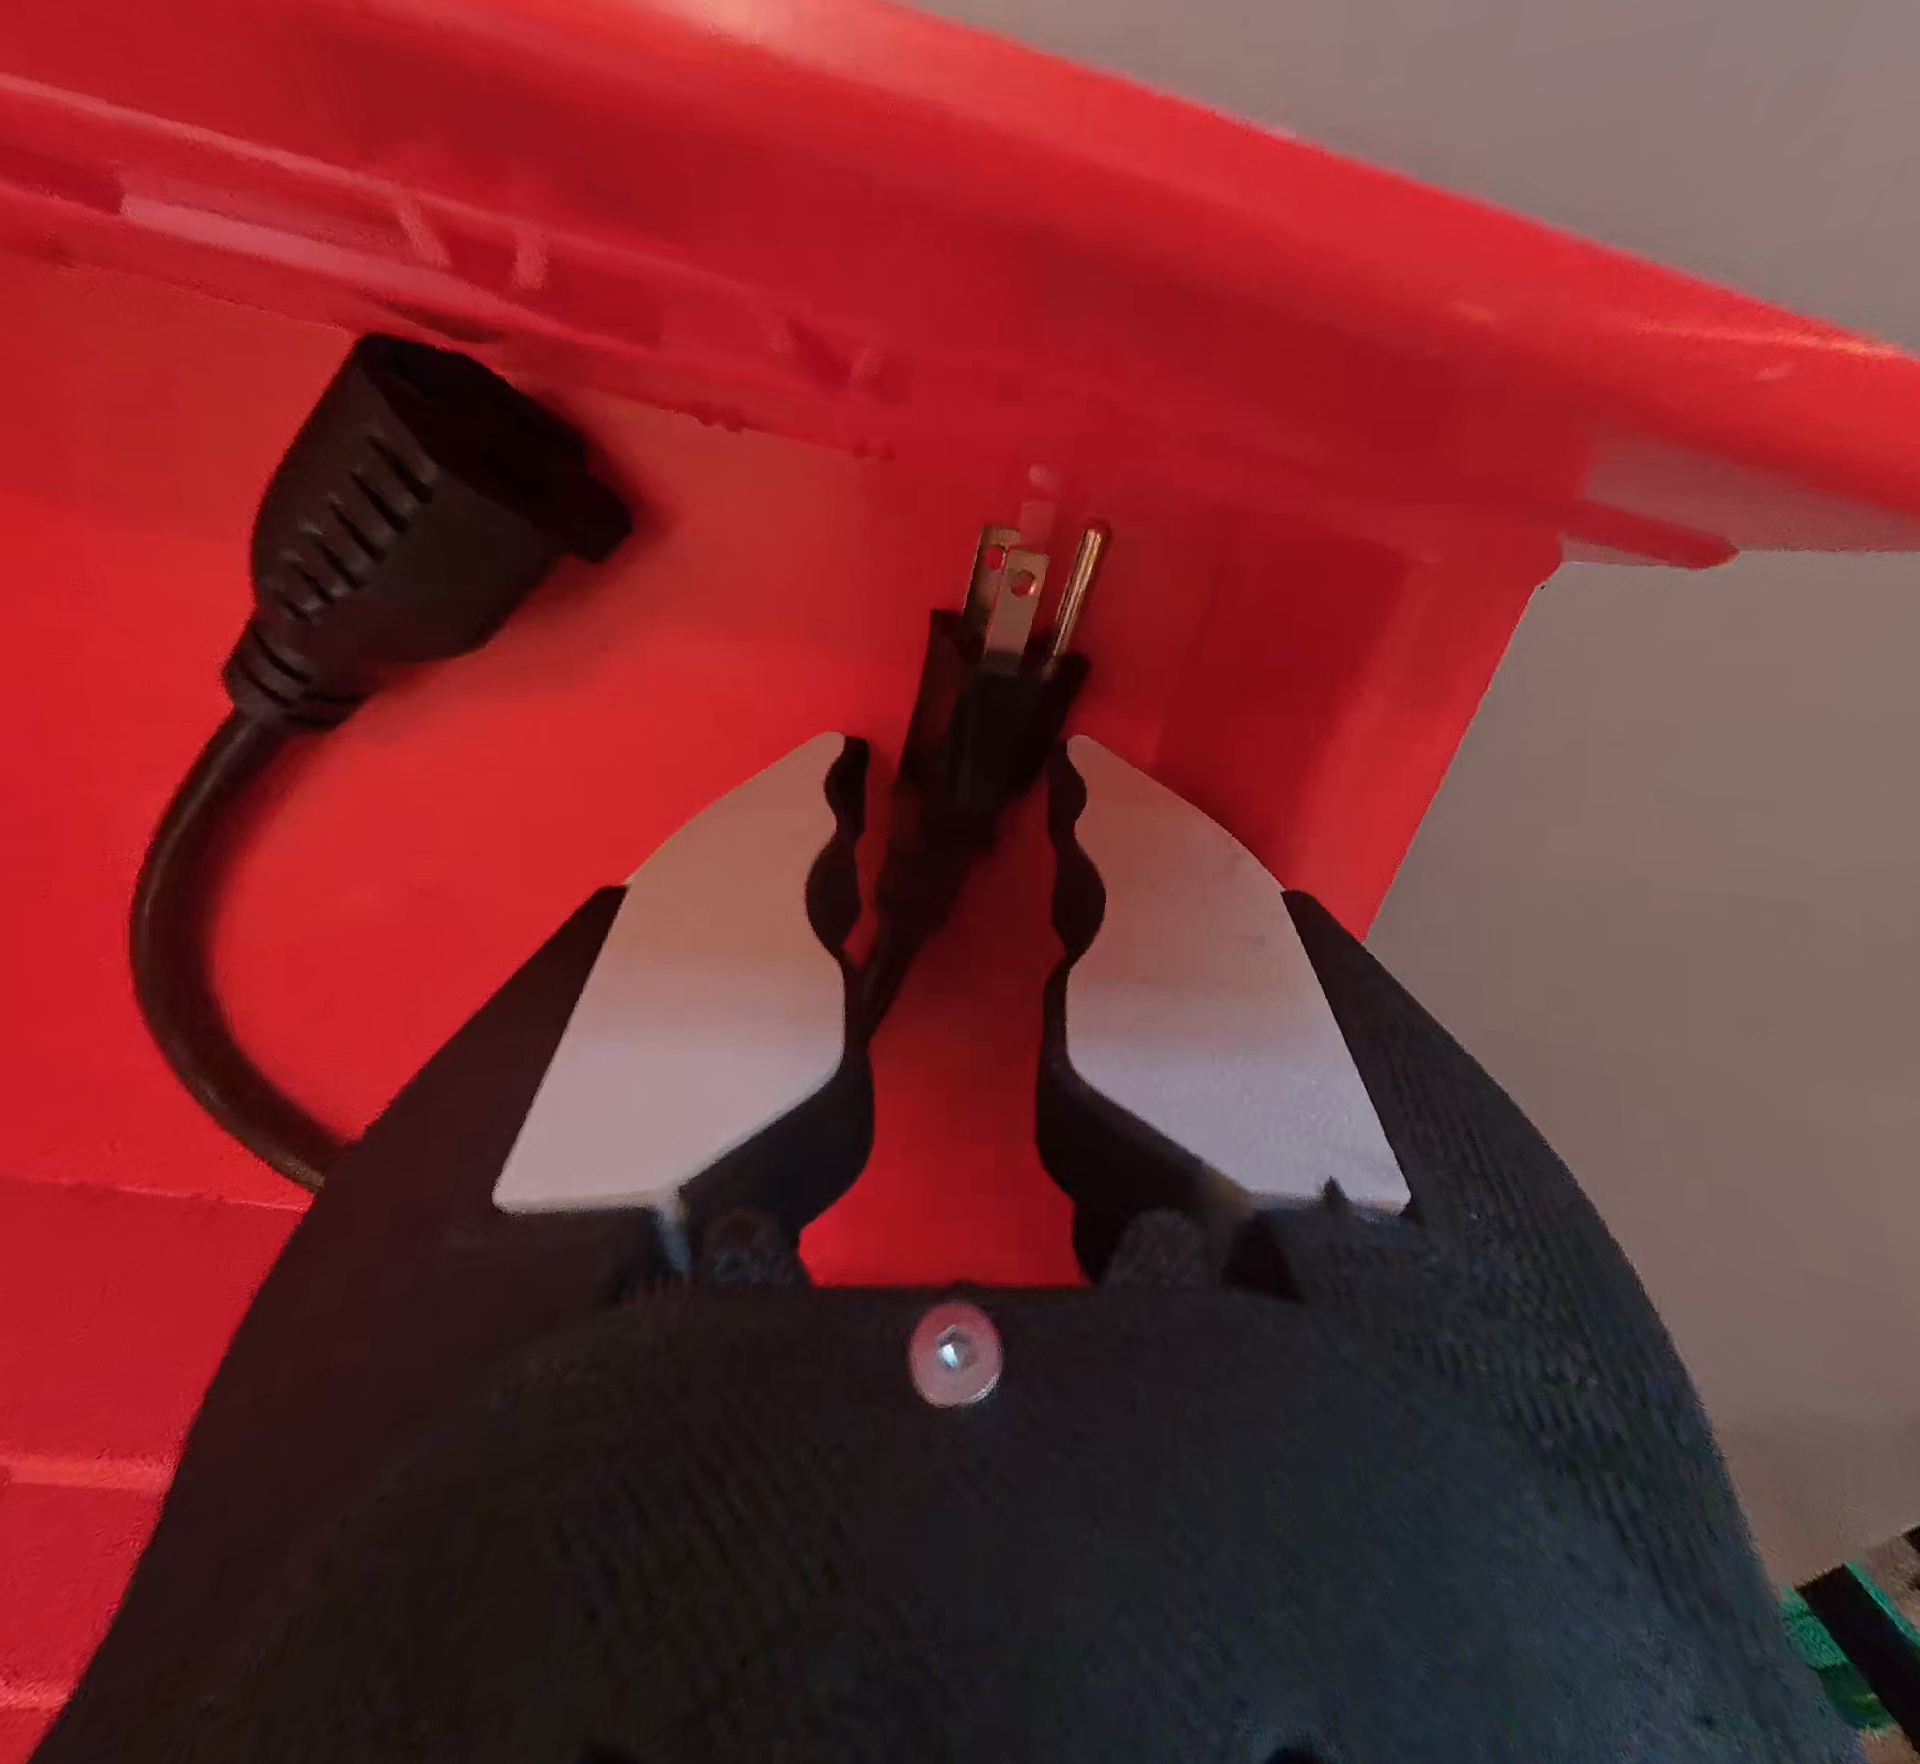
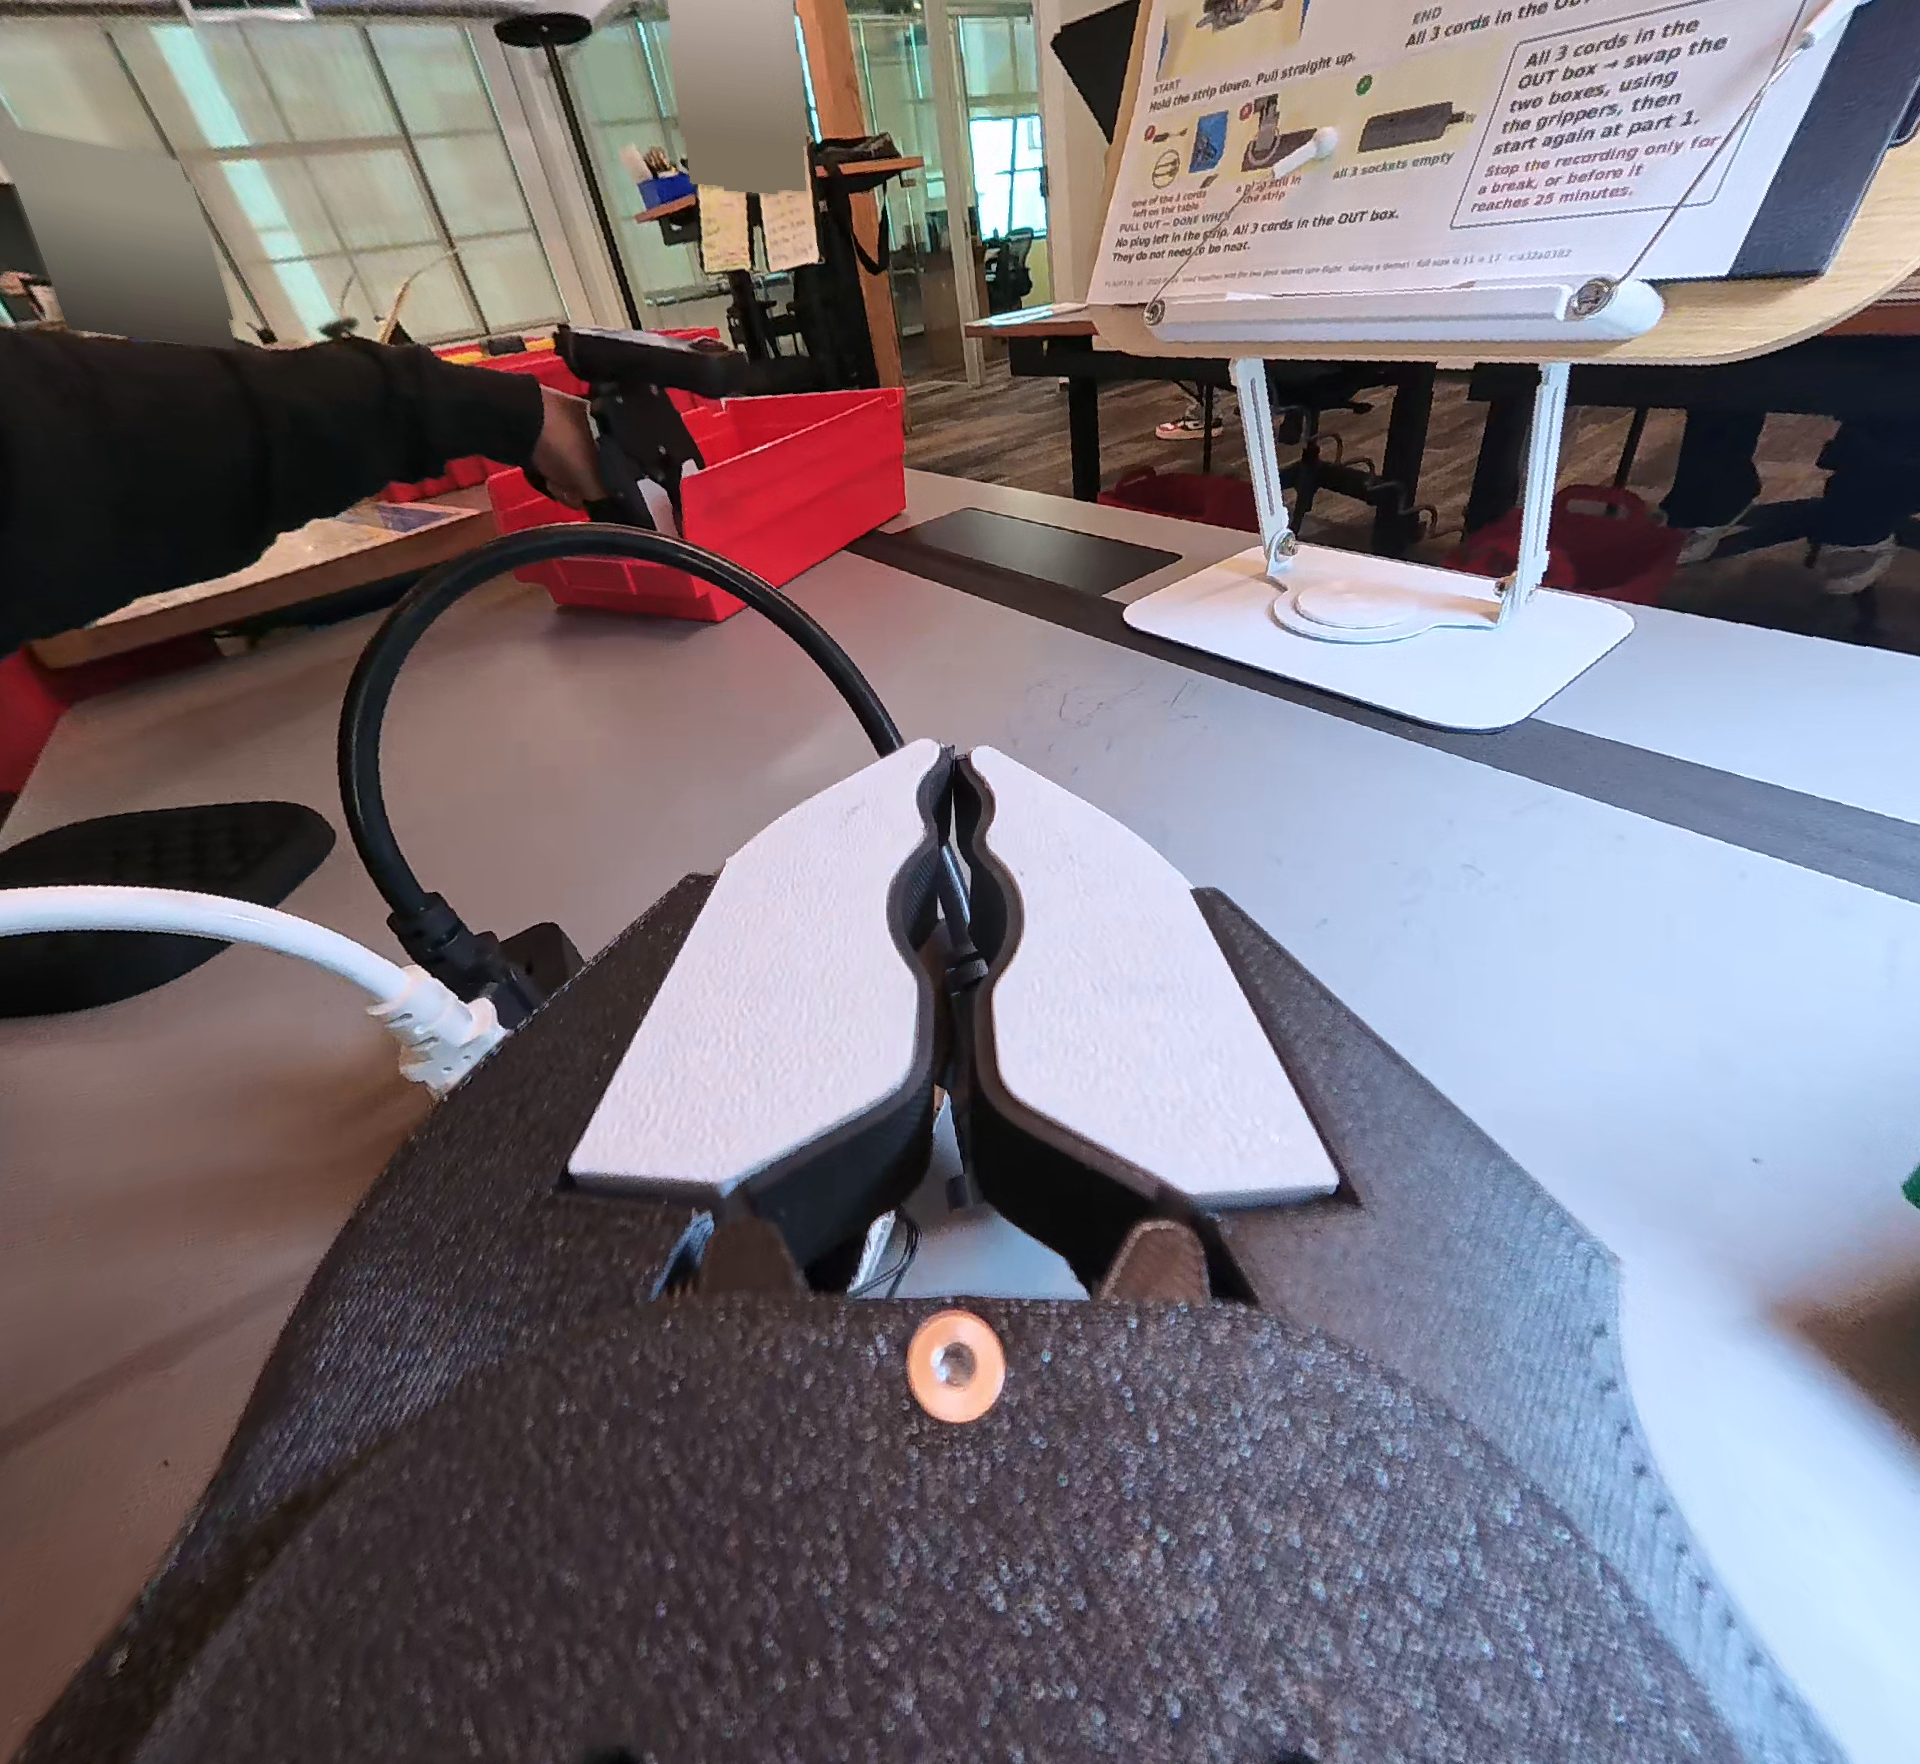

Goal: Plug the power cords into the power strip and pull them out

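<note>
Red bin (image 1: 727,208) wall faces black plug (image 1: 987,706).

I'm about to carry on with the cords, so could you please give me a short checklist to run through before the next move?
1. Left tool grips the black plug: ok, clamped at its body.
2. Prongs free of any socket: ok, bare and pointing at the red bin.
3. Trailing cord and its socket end inside the bin: ok.
4. Right tool closed: ok; a thin black part sits between its fingers, cannot tell what.
5. Black cord and white cord seated in the power strip: cannot tell, strip hidden under the tool.
6. Table clear ahead: ok.
</note>
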Available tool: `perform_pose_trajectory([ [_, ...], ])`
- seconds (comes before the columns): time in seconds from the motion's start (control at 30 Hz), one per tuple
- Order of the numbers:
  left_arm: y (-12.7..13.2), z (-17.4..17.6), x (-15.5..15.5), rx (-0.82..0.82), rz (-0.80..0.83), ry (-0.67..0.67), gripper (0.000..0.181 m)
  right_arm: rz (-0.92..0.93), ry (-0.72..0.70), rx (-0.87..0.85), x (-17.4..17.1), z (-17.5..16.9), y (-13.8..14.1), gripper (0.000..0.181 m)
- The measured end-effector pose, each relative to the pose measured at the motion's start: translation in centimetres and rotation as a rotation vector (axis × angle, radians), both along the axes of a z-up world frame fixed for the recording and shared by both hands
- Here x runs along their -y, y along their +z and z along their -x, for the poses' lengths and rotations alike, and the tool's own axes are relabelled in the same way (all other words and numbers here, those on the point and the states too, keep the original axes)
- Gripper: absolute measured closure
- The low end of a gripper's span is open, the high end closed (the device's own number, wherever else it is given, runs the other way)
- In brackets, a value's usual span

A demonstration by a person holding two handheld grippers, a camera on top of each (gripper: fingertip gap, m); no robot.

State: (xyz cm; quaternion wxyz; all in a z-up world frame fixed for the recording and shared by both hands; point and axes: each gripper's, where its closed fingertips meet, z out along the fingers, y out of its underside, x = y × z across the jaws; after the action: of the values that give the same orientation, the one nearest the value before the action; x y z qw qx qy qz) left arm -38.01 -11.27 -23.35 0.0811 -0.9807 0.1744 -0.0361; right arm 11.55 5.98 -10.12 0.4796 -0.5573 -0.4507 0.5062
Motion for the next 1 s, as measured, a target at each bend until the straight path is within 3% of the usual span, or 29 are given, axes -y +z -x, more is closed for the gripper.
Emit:
perform_pose_trajectory([
  [0.47,0.3,0.8,0.0,-0.102,0.069,-0.107,0.157,0.020,-0.001,0.023,-0.2,0.5,-1.1,0.181],
  [0.6,2.1,2.7,-0.5,-0.252,0.010,-0.078,0.158,0.018,0.000,0.016,-0.2,0.3,-0.9,0.181],
  [0.73,8.3,3.6,-0.8,-0.364,-0.139,-0.010,0.159,0.002,0.007,0.002,0.0,0.1,-0.3,0.181],
  [0.87,17.0,3.6,-0.8,-0.469,-0.336,0.044,0.160,-0.006,0.026,-0.017,0.5,-0.1,0.4,0.181],
  [1.0,25.6,1.3,-1.1,-0.571,-0.547,0.036,0.160,-0.022,0.033,-0.049,1.1,-0.4,1.5,0.181],
])
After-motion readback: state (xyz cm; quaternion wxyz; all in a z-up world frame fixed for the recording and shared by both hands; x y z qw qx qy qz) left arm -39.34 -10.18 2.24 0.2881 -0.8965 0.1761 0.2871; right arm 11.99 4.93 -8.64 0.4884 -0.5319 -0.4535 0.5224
